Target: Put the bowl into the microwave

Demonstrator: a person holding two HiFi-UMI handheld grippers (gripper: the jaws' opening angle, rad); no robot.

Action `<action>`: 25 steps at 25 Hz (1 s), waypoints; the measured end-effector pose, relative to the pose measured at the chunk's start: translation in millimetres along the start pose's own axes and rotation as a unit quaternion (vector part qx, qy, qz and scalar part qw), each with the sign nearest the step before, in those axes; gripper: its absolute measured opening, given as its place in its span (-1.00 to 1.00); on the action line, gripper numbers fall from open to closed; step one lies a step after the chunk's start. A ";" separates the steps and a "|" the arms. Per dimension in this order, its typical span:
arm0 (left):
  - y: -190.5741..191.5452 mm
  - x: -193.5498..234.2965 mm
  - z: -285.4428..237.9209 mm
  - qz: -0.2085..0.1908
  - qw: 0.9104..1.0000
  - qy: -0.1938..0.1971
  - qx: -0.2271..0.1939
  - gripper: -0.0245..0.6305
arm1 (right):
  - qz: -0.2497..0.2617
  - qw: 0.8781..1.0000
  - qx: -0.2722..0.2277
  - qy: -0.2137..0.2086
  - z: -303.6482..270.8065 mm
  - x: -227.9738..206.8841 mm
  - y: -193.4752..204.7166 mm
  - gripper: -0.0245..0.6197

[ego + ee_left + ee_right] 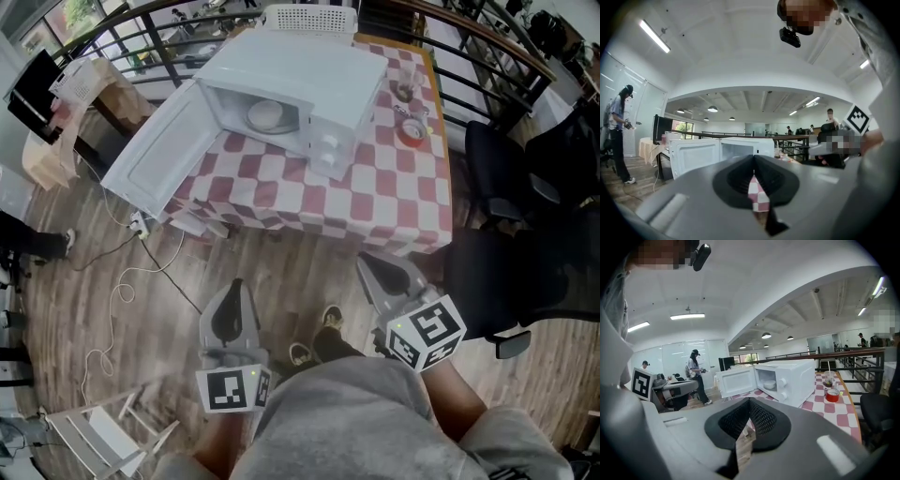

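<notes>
I am finding the checkered table carrying the white microwave, door swung open. The left gripper and right gripper are hovering short of the table, jaws closed together, empty. The bowl is sitting inside the microwave, well apart from both.

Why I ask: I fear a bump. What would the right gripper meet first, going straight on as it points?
Likely the checked tablecloth's hanging front edge, below the microwave. The right gripper tilts downward, so it might pass under instead; nothing nearer shows.
</notes>
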State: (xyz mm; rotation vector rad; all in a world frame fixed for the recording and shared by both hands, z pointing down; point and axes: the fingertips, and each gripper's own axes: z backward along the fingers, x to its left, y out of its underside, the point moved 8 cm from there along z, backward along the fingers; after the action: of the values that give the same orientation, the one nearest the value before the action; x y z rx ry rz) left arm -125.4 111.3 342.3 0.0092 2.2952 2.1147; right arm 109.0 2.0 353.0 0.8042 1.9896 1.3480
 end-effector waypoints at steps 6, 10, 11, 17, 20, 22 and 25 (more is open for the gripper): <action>1.7 13.4 35.5 0.010 1.000 -0.007 0.003 -0.89 | 0.009 1.000 0.004 0.020 20.3 34.4 8.1 -0.93; 0.9 17.6 58.0 0.016 1.000 -0.010 0.001 -0.89 | 0.016 0.999 0.011 0.035 36.3 51.3 14.6 -0.93; 0.9 18.5 62.8 0.017 1.000 -0.010 0.002 -0.89 | 0.018 0.999 0.012 0.038 39.7 55.3 16.0 -0.93; 1.4 19.4 84.3 0.025 1.000 -0.009 0.007 -0.89 | 0.023 0.999 0.019 0.043 54.0 72.0 19.1 -0.93; -4.2 14.7 89.4 0.024 1.000 -0.012 0.006 -0.89 | 0.026 0.999 0.021 0.041 58.8 71.3 17.4 -0.93; -7.5 9.7 91.2 0.022 1.000 -0.013 0.004 -0.89 | 0.030 0.999 0.018 0.041 62.0 68.7 15.7 -0.93; -9.8 1.8 88.6 0.015 1.000 -0.018 0.003 -0.89 | 0.033 0.999 0.013 0.040 64.2 61.7 13.4 -0.93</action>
State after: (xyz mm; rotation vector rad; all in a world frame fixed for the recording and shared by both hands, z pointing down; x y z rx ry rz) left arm -125.4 198.8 325.4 0.0817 2.2955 2.1050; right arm 120.2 90.0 337.3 0.8471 2.0624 1.4149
